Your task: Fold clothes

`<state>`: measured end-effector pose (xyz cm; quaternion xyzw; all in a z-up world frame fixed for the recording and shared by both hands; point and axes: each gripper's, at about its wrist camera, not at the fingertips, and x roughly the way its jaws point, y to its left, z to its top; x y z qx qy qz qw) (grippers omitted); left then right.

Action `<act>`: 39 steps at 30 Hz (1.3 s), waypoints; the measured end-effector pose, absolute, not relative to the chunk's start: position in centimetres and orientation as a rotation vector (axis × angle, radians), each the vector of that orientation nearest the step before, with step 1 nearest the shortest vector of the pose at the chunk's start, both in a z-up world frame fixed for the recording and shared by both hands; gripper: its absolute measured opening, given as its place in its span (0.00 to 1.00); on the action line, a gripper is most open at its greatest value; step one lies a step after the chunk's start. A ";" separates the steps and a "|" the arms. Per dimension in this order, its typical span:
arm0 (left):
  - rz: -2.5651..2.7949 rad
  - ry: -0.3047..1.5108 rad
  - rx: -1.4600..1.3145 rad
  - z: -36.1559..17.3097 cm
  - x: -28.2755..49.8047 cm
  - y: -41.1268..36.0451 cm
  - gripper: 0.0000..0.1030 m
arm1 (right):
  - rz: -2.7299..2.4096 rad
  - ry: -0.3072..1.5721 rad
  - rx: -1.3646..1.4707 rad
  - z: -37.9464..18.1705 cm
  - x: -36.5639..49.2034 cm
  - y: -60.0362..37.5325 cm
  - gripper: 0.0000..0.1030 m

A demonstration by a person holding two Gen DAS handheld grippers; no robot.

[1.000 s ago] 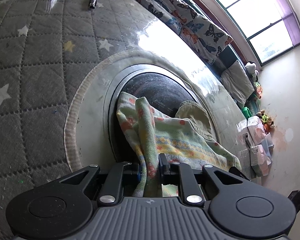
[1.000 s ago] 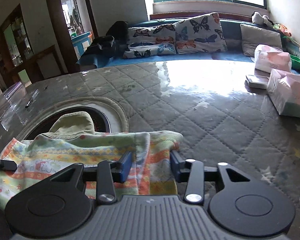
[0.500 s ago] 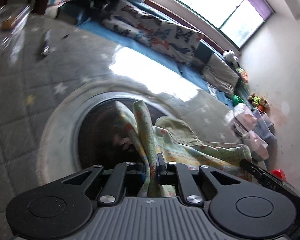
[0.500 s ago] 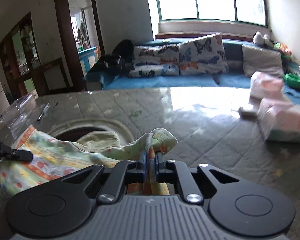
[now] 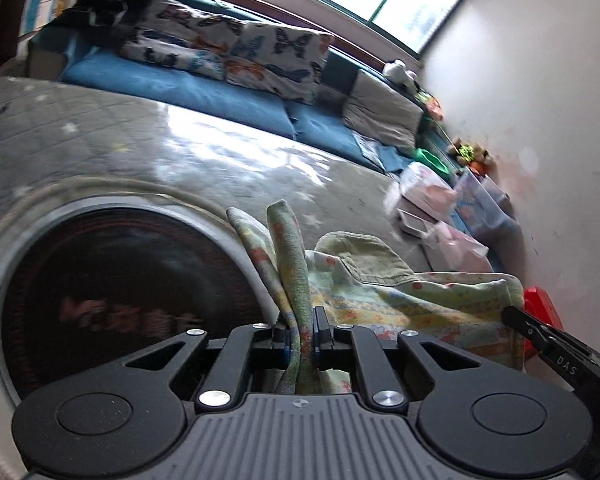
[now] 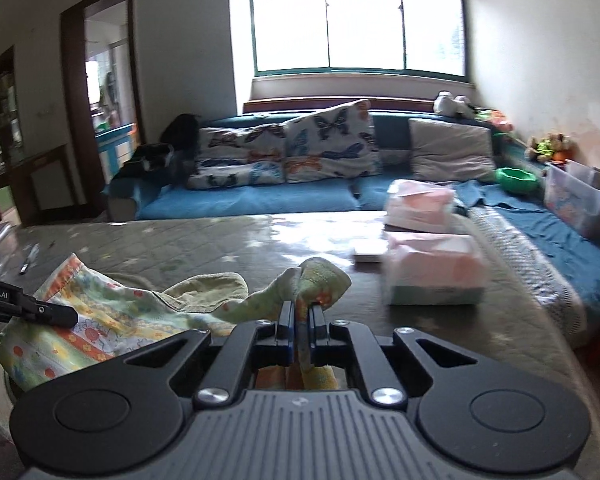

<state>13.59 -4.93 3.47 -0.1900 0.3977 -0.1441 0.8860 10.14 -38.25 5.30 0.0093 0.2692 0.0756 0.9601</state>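
A small pale-green garment with orange, yellow and blue print hangs stretched between both grippers above the table. My left gripper is shut on one bunched edge of it; folds stick up past the pads. My right gripper is shut on the other edge of the garment, a green fold poking up in front. An olive-green lining or collar shows in the middle. The tip of the other gripper shows in each view: the right one and the left one.
The table has a grey quilted star cover under clear plastic, with a round dark inset. Pink tissue packs sit on its right side, a pen at far left. A blue sofa with butterfly cushions lies beyond.
Both grippers closed on the garment and lifted it off the table; the right one was open a second ago. The views tilted up toward the sofa and window.
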 end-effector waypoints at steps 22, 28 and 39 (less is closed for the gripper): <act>-0.270 0.886 -0.198 1.0 15.9 -10.5 0.45 | -0.031 0.661 0.081 0.7 10.7 -45.8 0.10; -0.332 0.858 -0.217 1.7 16.4 -11.5 0.43 | 0.078 0.690 0.082 0.0 12.1 -43.1 0.10; -0.455 0.915 -0.215 -0.4 19.7 -16.3 0.31 | 0.148 0.754 0.096 -2.5 15.8 -39.8 0.10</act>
